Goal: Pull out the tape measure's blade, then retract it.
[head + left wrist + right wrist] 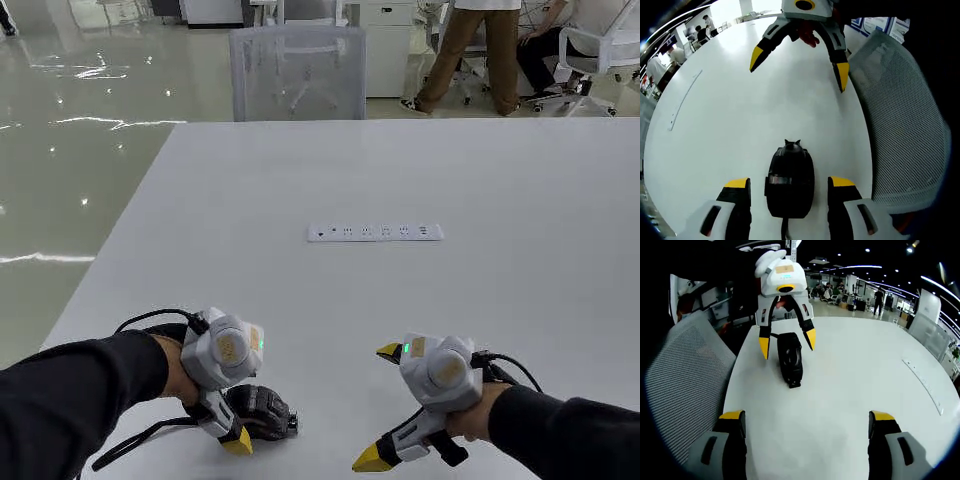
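A black tape measure point(265, 410) lies on the white table point(400, 170) near its front left edge, blade wound in. My left gripper point(252, 414) stands open around it. In the left gripper view the tape measure point(790, 182) rests between the yellow-tipped jaws with a gap on each side, its hook end pointing away. My right gripper point(379, 405) hovers to the right, open wide and holding nothing. It faces the tape measure point(791, 360) and the left gripper point(787, 342) across bare table. The right gripper point(799, 66) shows at the top of the left gripper view.
A white power strip point(374, 232) lies mid-table. A grey mesh chair point(298, 72) stands at the far edge, with people point(480, 50) beyond it at the back right. Another mesh chair back point(900, 115) is close to the table's near edge. Shiny floor lies to the left.
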Motion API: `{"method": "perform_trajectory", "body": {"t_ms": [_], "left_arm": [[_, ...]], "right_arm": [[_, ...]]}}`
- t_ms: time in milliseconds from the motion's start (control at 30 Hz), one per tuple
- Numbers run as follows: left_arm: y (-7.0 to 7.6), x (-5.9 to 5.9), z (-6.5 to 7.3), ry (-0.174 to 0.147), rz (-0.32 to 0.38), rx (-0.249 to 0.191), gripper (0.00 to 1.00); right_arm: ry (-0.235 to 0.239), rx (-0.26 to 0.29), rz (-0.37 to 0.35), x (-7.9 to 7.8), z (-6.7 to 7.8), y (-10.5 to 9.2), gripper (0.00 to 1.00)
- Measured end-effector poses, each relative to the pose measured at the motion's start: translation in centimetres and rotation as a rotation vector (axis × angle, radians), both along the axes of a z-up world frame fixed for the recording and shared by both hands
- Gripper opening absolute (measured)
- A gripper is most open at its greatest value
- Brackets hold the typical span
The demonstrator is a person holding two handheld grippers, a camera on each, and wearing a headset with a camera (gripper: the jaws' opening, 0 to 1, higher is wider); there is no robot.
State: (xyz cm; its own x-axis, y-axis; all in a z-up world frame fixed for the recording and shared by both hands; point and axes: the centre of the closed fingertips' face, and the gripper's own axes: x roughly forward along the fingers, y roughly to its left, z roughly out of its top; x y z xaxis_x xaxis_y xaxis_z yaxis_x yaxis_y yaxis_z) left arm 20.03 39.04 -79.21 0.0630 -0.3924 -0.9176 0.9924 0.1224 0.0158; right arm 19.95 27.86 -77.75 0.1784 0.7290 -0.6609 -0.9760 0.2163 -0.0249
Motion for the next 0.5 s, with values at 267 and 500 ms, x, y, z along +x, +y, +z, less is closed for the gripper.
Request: {"method": "perform_trajectory", "body": {"t_ms": [267, 500], "left_arm": [[-0.2, 0.0, -1.0, -0.004, -0.025, 0.0, 0.38], [-0.1, 0.2, -1.4, -0.039, -0.051, 0.007, 0.35]], "right_arm": [[0.001, 0.039, 0.053, 0.3, 0.1, 2.9, 0.88], [0.008, 0.04, 0.073, 0.2, -0.4, 4.3, 0.82]]}}
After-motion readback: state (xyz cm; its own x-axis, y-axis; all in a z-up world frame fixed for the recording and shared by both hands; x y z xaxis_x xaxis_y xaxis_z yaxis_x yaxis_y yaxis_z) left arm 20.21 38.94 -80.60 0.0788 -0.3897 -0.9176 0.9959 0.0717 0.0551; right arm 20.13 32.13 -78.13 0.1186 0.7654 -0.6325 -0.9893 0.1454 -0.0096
